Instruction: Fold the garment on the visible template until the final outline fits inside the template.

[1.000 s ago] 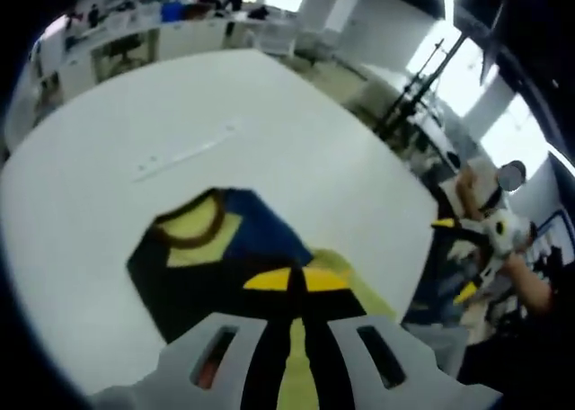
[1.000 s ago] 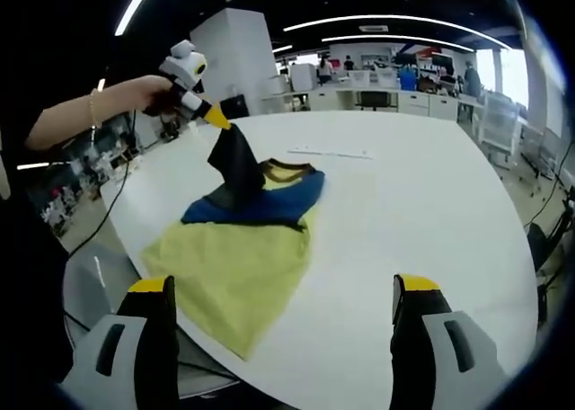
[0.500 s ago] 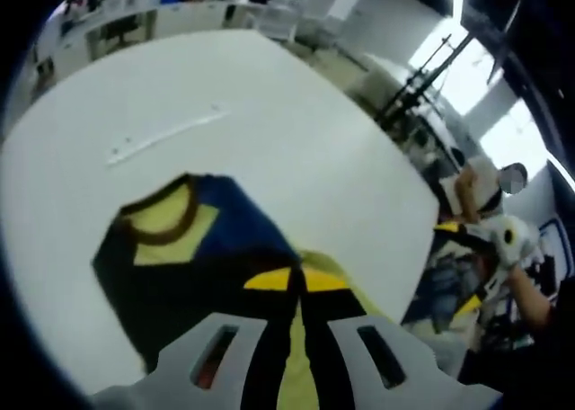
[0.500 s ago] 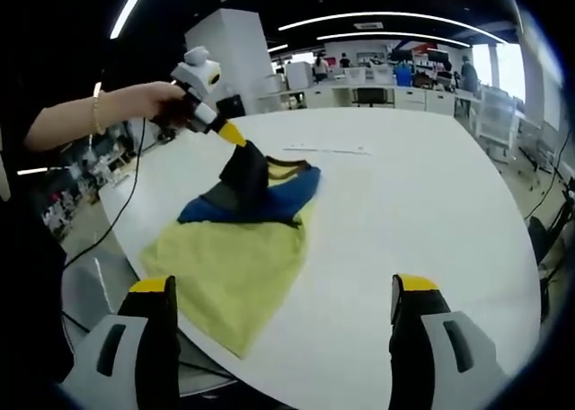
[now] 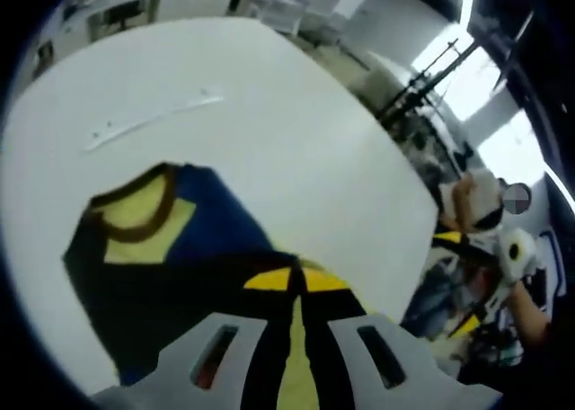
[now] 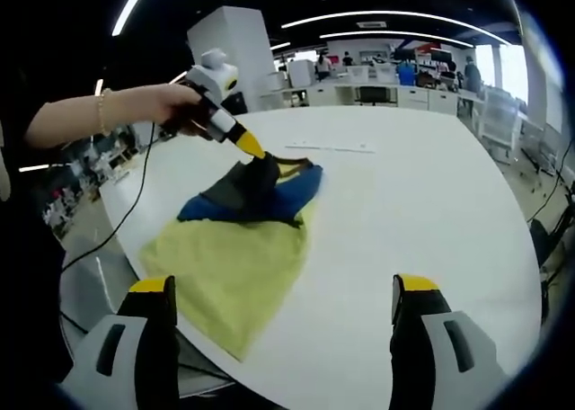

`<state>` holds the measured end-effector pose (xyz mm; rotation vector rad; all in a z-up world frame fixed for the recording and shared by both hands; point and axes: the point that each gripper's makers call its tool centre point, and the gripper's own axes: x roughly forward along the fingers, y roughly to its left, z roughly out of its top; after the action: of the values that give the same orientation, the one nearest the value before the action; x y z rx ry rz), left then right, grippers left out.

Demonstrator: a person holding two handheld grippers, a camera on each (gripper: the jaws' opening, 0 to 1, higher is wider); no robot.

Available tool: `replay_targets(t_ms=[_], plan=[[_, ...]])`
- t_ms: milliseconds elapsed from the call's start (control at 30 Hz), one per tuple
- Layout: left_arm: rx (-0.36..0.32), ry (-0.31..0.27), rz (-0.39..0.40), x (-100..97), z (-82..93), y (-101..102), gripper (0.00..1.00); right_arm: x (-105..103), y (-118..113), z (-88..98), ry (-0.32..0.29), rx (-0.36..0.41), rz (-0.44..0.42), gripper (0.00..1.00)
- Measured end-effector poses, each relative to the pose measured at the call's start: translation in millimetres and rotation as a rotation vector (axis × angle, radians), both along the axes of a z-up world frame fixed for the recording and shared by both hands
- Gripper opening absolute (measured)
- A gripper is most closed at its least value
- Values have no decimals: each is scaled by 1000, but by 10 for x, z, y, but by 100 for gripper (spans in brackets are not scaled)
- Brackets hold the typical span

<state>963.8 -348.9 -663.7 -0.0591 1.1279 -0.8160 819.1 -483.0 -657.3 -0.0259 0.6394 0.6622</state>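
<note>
Garment [image 6: 241, 239] of yellow, blue and black cloth lies left of centre in the right gripper view, on the white desk [image 6: 422, 212]. Its yellow lower part spreads toward the near desk edge at lower left, and the blue and black upper part, with a brown-trimmed collar, sits above it toward the middle of the frame. The left tool [image 6: 260, 156] comes in from the upper left of that view, held in a person's hand [image 6: 171, 109], and its yellow tips are pressed together on a black fold of the garment just beside the collar. In the left gripper view the same tool [image 5: 296, 280] rises from the bottom centre, tips closed with dark cloth pinched between them; the collar [image 5: 135, 217] lies at centre left. A pale strip [image 5: 148, 120] lies on the desk at upper left, well apart from the cloth. The right tool [image 6: 283, 289] stands with its jaws spread wide at the bottom of its own view, holding nothing.
</note>
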Motion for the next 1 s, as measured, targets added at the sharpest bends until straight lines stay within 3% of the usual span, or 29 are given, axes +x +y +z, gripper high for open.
replay_targets(t_ms=[200,333,567,1000], plan=[[16,19,-18,-64,-190,-141,0,-18,-70,-50,11,-5,-13,99],[34,30,-11,21,-368,-176,0,-33,-113,-75,17,-5,-26,99],[47,51,-1,77,-542,-256,0,-50,-172,-119,30,-6,-44,99],[84,69,-55,-37,-769,-417,0,-44,-166,-161,40,-7,-48,99]])
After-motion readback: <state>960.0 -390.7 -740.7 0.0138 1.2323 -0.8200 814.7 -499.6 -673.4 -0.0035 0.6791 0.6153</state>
